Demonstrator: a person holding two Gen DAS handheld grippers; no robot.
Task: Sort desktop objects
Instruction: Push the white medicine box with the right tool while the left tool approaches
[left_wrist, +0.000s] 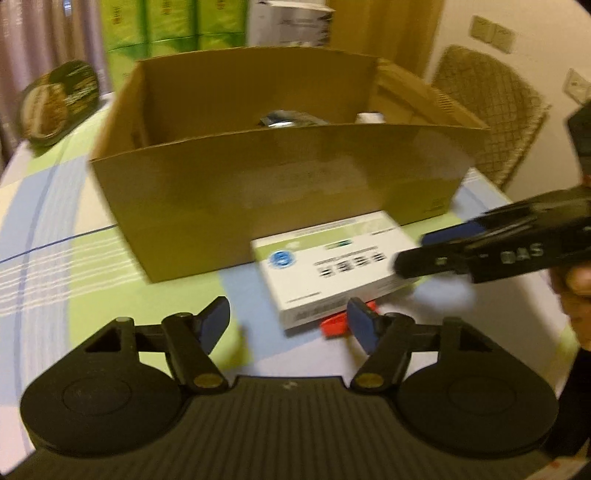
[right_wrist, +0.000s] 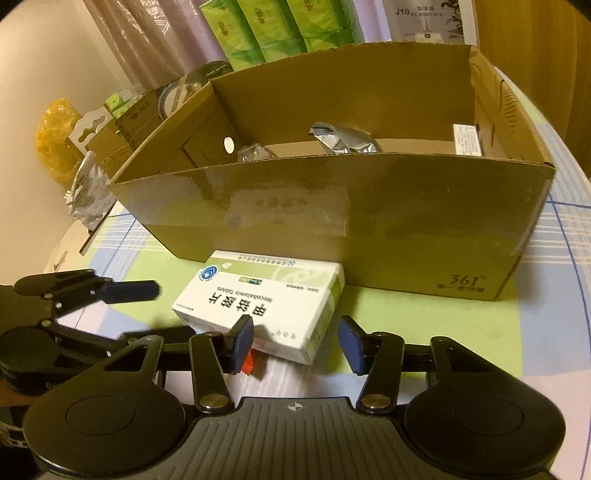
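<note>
Step in hand: picking up the white pill box (right_wrist: 258, 306) so it can go into the cardboard box (right_wrist: 332, 206) — my reading from how both tools point at it.
Where the pill box is: flat on the tablecloth (right_wrist: 424, 310), just in front of the cardboard box's near wall, lying partly over a small red thing (right_wrist: 249, 363) I cannot identify.
Right gripper (right_wrist: 297, 345): jaws apart, astride the pill box's near corner; the pads are not clearly pressing on it.
Left gripper (left_wrist: 290, 325): jaws apart, nothing between them; the pill box's corner sits just ahead of its right pad.
How to do it well: one tool is enough — let the right one centre across the narrow width, not a corner, then squeeze.
Risk: the red thing may drag along.
Drop: clear the near wall, avoid the foil pouch (right_wrist: 343, 142).
</note>
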